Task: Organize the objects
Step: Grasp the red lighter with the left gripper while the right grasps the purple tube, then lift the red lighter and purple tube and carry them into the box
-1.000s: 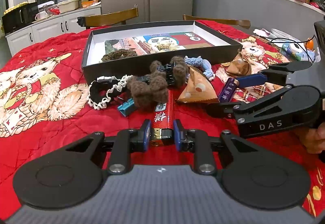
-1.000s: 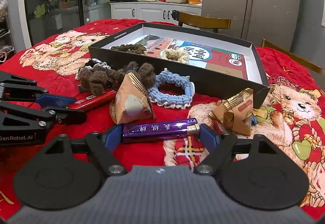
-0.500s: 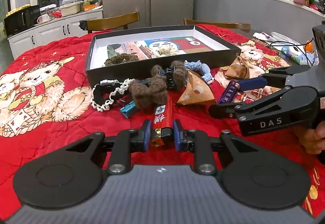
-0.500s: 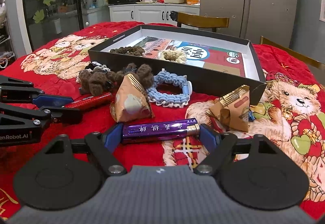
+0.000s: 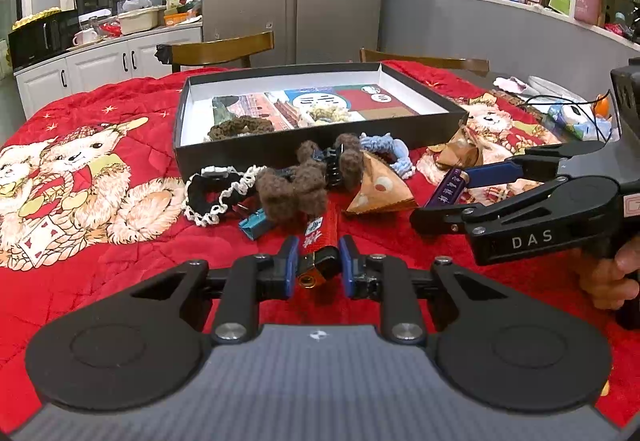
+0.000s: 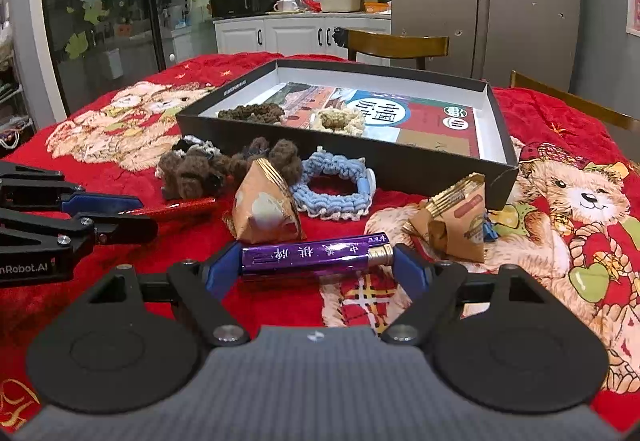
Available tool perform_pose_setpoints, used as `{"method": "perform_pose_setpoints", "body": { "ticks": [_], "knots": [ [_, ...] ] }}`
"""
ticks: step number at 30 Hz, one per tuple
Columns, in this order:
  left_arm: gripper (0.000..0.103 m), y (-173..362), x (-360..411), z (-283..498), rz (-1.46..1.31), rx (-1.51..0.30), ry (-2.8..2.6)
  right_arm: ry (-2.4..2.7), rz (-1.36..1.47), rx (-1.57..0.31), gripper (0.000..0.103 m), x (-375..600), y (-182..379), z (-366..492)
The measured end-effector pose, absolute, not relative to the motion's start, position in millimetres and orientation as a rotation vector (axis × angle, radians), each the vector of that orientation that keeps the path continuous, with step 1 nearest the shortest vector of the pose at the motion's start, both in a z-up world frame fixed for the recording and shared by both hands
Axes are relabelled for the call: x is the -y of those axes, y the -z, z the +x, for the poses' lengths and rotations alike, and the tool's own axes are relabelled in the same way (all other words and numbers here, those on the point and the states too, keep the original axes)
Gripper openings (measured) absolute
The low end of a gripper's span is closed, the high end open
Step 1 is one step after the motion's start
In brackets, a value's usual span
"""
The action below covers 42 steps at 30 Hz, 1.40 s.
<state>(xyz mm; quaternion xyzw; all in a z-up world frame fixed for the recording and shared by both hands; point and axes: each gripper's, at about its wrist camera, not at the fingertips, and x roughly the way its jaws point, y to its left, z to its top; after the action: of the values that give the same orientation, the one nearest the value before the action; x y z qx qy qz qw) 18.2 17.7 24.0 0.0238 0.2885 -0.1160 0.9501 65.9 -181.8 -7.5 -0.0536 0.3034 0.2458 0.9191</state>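
Left tongs (image 5: 319,268): pointing forward and downward over the bench (image 5: 120,281), which is covered in a red quilted cloth printed with bears. The two blue pads are drawn close and pinch the near, gold-capped end of a slim red lighter with white lettering (image 5: 320,241). The lighter runs straight ahead from the pads; whether its far end touches the cloth cannot be told.

Right tongs (image 6: 318,261): also tilted downward, just to the right of the left pair and angled across toward it. The blue pads stand wide and clamp a purple metallic lighter with silver characters (image 6: 316,255) end to end, so it lies crosswise between them, brass-coloured end to the right. A hand (image 5: 610,281) grips the handle of this pair at the right edge of the left wrist view.

Remaining items: a black shallow cardboard box with white inner walls (image 6: 400,161) sits beyond both tongs, holding a dark brown crocheted scrunchie (image 6: 252,113) and a cream crocheted scrunchie (image 6: 340,121) on a printed sheet. On the cloth in front of the box lie a brown fuzzy bow hair clip (image 6: 192,173), a pale blue braided bracelet (image 6: 332,185), a black scrunchie with white lace trim (image 5: 216,193), and two tan pyramid-shaped snack packets, one near the centre (image 6: 264,209) and one to the right (image 6: 456,221).
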Motion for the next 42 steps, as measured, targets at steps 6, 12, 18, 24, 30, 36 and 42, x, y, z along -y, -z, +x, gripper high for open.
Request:
{"method": "perform_pose_setpoints", "body": {
  "ticks": [6, 12, 18, 24, 30, 36, 42],
  "knots": [
    [0.023, -29, -17, 11, 0.050, -0.569, 0.266, -0.501, -0.071, -0.604, 0.081, 189, -1, 65],
    [0.014, -22, -12, 14, 0.053, -0.616, 0.283, -0.487, -0.033, -0.607, 0.081, 194, -5, 68],
    [0.014, -9, -9, 22, 0.089, -0.657, 0.286, -0.480, -0.020, -0.631, 0.081, 194, 0, 71],
    [0.014, -4, 2, 24, 0.182, -0.613, 0.293, -0.504, -0.032, -0.631, 0.081, 192, 1, 67],
    [0.014, -5, -1, 28, 0.149, -0.613, 0.292, -0.511, -0.047, -0.617, 0.081, 189, -1, 61],
    [0.014, -10, -3, 20, 0.127, -0.576, 0.270, -0.510, -0.021, -0.585, 0.081, 195, -12, 58],
    [0.014, -33, -10, 10, 0.088, -0.471, 0.258, -0.500, 0.008, -0.559, 0.081, 202, -22, 59]
  ]
}}
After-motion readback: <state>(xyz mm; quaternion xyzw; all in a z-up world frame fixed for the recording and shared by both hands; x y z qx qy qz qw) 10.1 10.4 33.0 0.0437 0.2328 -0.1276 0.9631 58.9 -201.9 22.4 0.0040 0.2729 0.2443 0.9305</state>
